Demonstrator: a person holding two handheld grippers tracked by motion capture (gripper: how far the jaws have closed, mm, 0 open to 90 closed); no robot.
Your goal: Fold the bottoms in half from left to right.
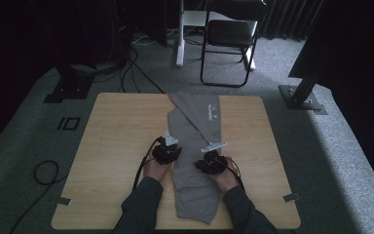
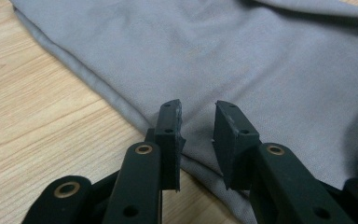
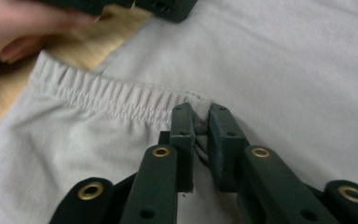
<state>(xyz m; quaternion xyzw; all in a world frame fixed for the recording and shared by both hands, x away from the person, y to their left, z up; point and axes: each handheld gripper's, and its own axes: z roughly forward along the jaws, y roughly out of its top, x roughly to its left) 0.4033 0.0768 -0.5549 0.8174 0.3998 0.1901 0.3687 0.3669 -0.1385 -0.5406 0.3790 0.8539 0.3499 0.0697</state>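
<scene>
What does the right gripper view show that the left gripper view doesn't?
The right gripper view shows the right claw shut on a pinch of the gathered elastic waistband, with a hand at the top left. The left gripper view shows the left claw open over the cloth's hemmed side edge, nothing between its pads. Both show the grey fabric trousers lying on the light wooden table.
</scene>
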